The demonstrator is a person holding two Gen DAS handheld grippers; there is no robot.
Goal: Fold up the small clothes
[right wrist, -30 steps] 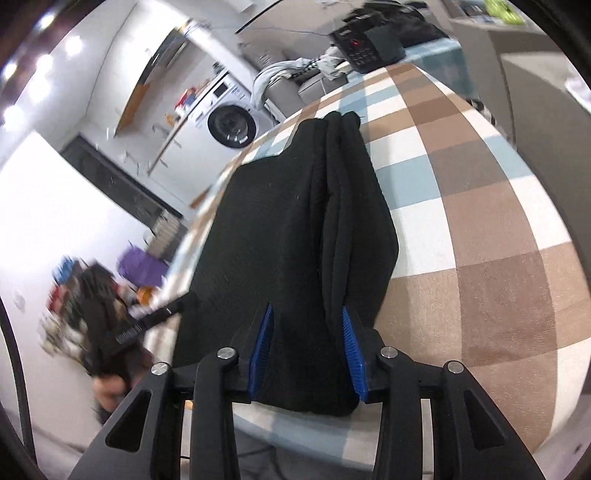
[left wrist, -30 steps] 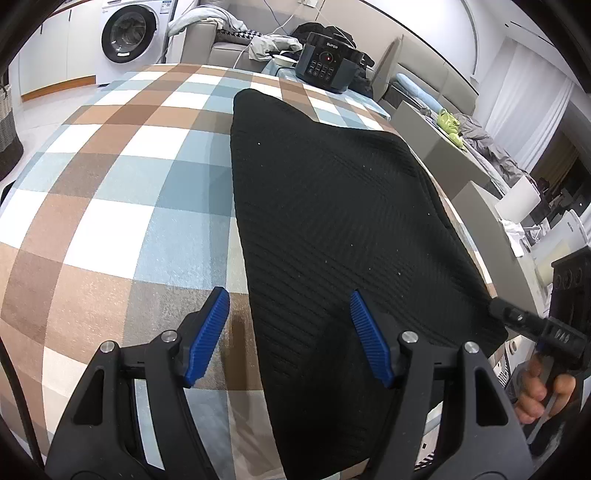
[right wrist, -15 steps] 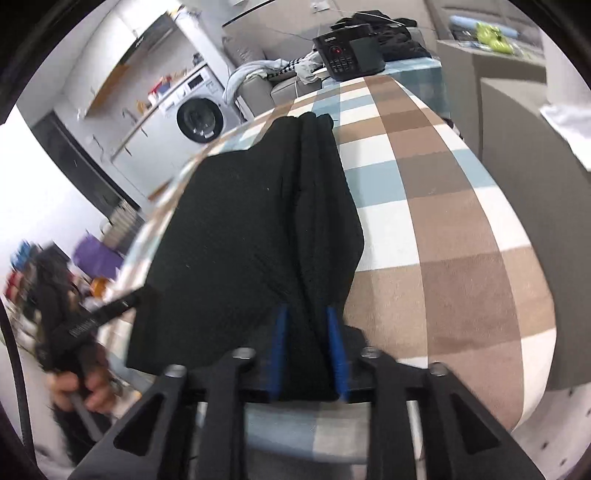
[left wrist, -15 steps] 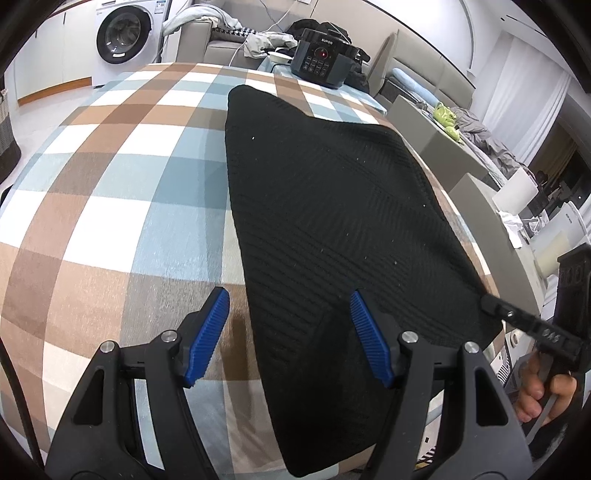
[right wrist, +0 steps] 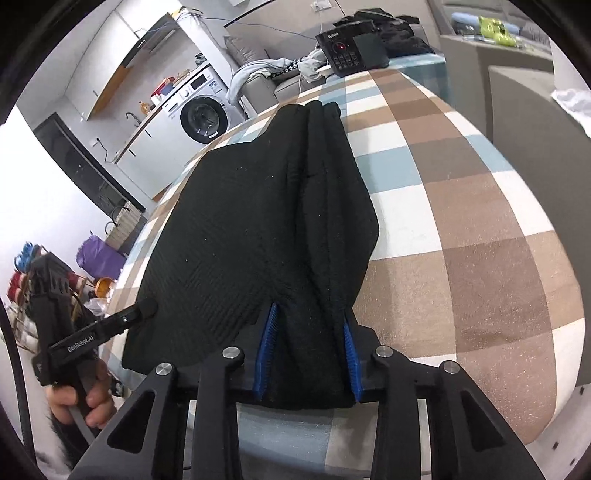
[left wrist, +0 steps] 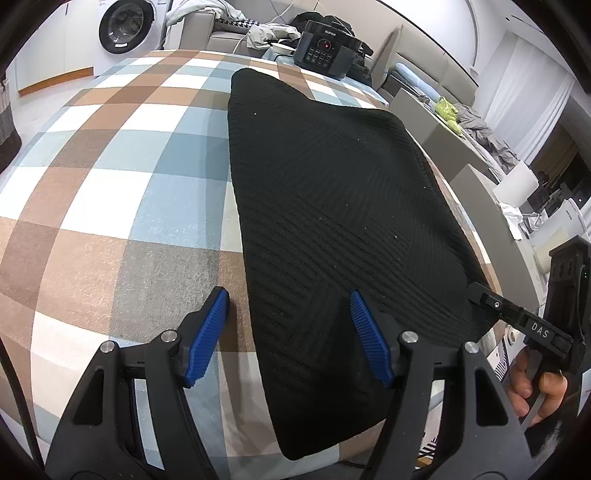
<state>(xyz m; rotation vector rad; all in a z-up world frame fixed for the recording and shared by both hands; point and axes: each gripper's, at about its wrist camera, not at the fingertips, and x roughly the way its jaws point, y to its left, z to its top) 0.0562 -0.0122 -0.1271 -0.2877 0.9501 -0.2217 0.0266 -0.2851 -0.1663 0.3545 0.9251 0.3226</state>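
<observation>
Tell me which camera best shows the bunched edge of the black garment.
The right wrist view: the bunched edge sits between the right gripper's blue fingers. The left wrist view shows only the garment's flat ribbed top.

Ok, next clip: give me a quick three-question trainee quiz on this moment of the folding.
1. True or false: the left gripper is clamped on the black garment.
2. What sits between the fingers of the right gripper? A) a towel B) a bunched edge of the garment C) nothing
3. Which white machine stands beyond the table?

Key
1. False: its fingers stand open, straddling the garment's near edge.
2. B: those fingers have just been closing, with the fabric bunched between them.
3. The washing machine.
</observation>
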